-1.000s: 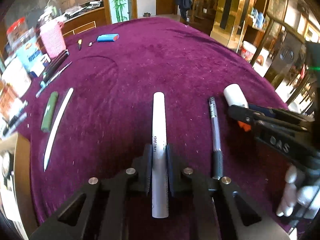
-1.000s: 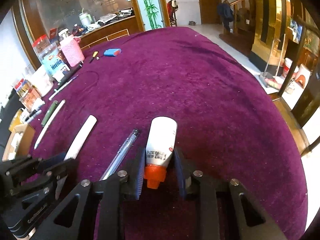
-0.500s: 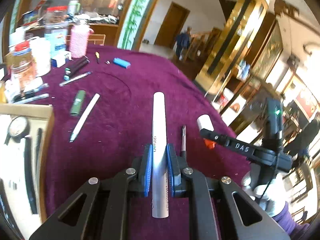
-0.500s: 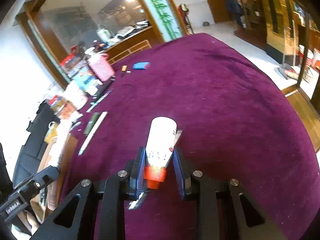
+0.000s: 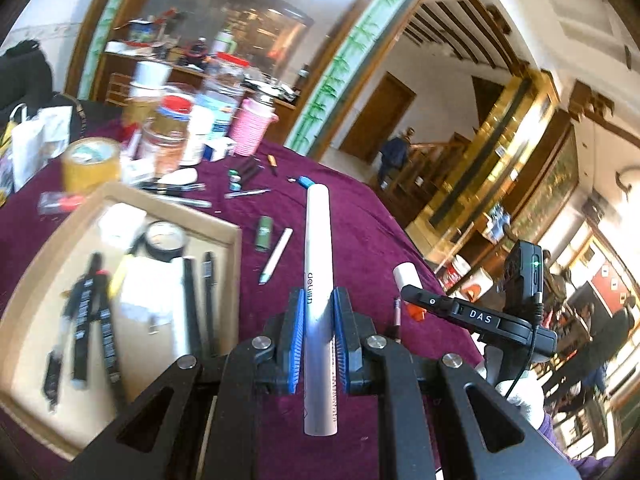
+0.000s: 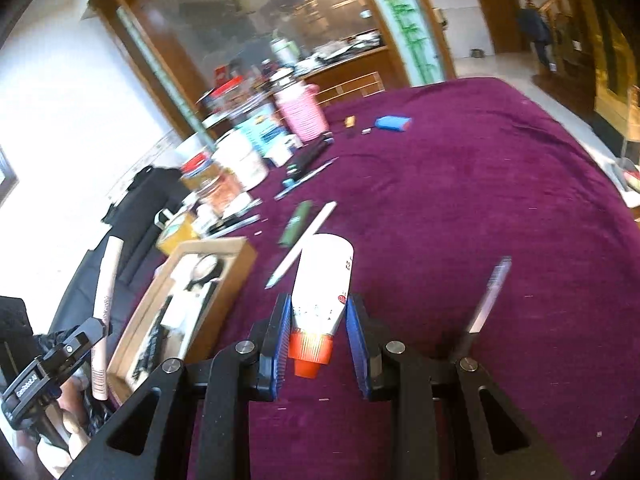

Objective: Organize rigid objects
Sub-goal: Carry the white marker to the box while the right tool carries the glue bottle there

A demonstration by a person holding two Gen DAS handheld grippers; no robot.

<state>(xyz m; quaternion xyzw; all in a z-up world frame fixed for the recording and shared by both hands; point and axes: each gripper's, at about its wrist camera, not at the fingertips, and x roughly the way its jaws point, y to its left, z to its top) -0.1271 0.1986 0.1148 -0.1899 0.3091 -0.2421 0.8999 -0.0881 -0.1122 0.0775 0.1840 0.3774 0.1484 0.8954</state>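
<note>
My left gripper [image 5: 317, 312] is shut on a long white tube [image 5: 318, 264] that juts forward above the purple tablecloth. To its left lies a shallow cardboard box [image 5: 236, 240] holding compasses, tape rolls and pens. My right gripper [image 6: 318, 320] is shut on a white glue bottle [image 6: 324, 276] with an orange cap, lifted above the cloth. In the left wrist view the right gripper [image 5: 416, 300] shows at the right with that bottle [image 5: 406, 276]. In the right wrist view the left gripper [image 6: 86, 334] and its tube [image 6: 106, 292] show at the far left, beside the box [image 6: 244, 252].
A clear pen [image 6: 490, 296] lies on the cloth right of my right gripper. A green cylinder [image 5: 264, 232] and a white pen [image 5: 276, 256] lie beyond the box. Jars, a tape roll [image 5: 90, 162], a pink cup [image 5: 252, 128] and a blue case [image 6: 394, 123] crowd the far side.
Both grippers have risen and swung left with their loads. The cardboard box has come into full view at the left, and the clear pen now lies to the right.
</note>
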